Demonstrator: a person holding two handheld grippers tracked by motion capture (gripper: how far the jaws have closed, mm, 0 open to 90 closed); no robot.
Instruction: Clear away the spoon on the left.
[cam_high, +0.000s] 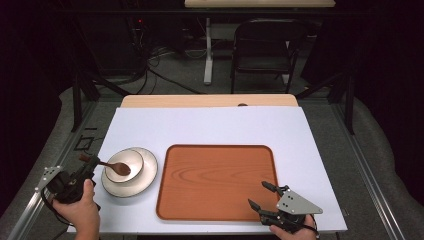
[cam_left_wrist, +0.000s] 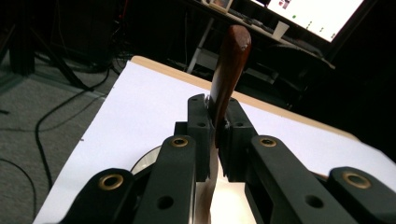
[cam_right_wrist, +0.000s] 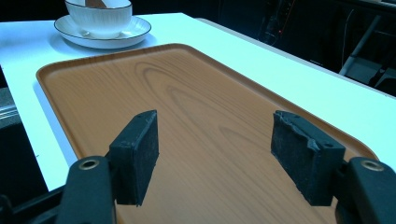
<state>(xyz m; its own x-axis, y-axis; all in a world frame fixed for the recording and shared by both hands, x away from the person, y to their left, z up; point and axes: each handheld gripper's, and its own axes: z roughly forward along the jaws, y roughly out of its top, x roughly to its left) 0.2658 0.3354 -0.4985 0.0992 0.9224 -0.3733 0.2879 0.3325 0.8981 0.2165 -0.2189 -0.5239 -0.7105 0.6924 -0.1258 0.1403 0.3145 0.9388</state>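
Observation:
A brown wooden spoon (cam_high: 119, 168) lies with its head in a white bowl (cam_high: 134, 158) that sits on a white plate (cam_high: 148, 175) at the table's left. My left gripper (cam_high: 87, 164) is shut on the spoon's handle. In the left gripper view the jaws (cam_left_wrist: 217, 123) pinch the handle, and the spoon (cam_left_wrist: 231, 60) sticks up past them. An orange-brown wooden tray (cam_high: 215, 180) lies empty at the centre. My right gripper (cam_high: 258, 194) hovers open over its near right corner. In the right gripper view its pads (cam_right_wrist: 140, 140) stand wide apart above the tray (cam_right_wrist: 187, 93), with the bowl (cam_right_wrist: 99, 18) and plate (cam_right_wrist: 135, 30) beyond.
The white tabletop (cam_high: 210, 125) stretches behind and right of the tray, ending in a wooden strip (cam_high: 210, 101) at the back. A black folding chair (cam_high: 265, 45) and cables stand on the floor beyond the table. Metal rails run along both sides.

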